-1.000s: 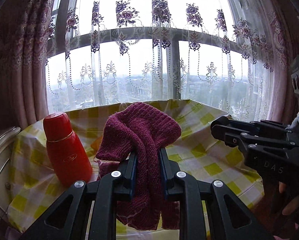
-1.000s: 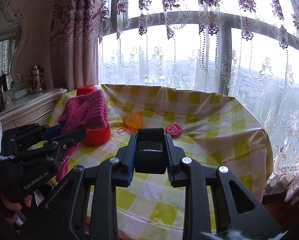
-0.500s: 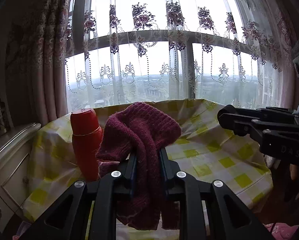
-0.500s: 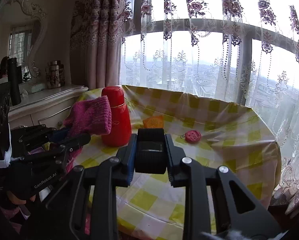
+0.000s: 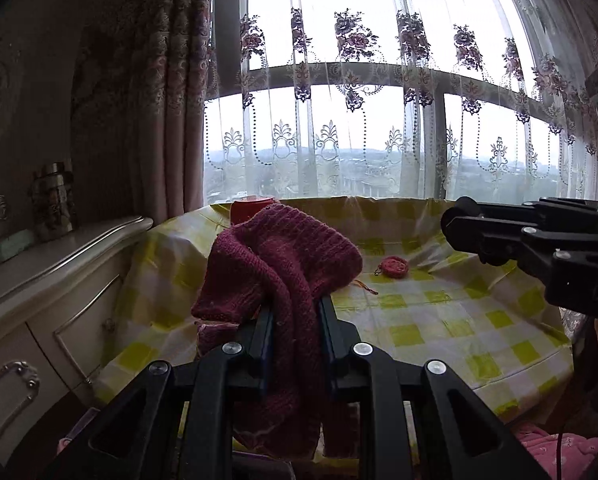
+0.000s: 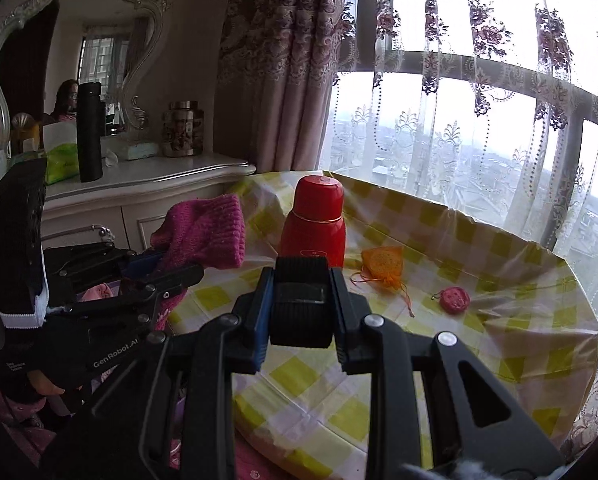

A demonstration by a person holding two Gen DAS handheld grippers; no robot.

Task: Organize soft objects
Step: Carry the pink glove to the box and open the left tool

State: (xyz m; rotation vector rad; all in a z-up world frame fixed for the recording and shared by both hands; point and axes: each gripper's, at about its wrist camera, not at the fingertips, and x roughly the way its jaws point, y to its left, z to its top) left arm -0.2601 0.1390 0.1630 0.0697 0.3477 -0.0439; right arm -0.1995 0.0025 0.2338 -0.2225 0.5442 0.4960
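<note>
My left gripper [image 5: 295,312] is shut on a dark red knitted garment [image 5: 279,264] that drapes over and hangs down between its fingers, held off the left edge of the table. The garment shows pink in the right wrist view [image 6: 203,232], with the left gripper [image 6: 187,272] under it. My right gripper [image 6: 301,280] is shut on a black ribbed object [image 6: 301,304]; what it is, I cannot tell. The right gripper also shows at the right of the left wrist view [image 5: 459,224].
A round table with a yellow-checked cloth [image 6: 459,340] carries a red thermos [image 6: 315,220], an orange pouch [image 6: 383,264] and a small red round item [image 6: 455,300]. A white dresser [image 6: 147,184] with jars and a mirror stands left. Curtained windows lie behind.
Both grippers have swung left and drawn back from the table with their loads. The dresser has come into view, and the thermos is now mostly hidden behind the garment in the left wrist view.
</note>
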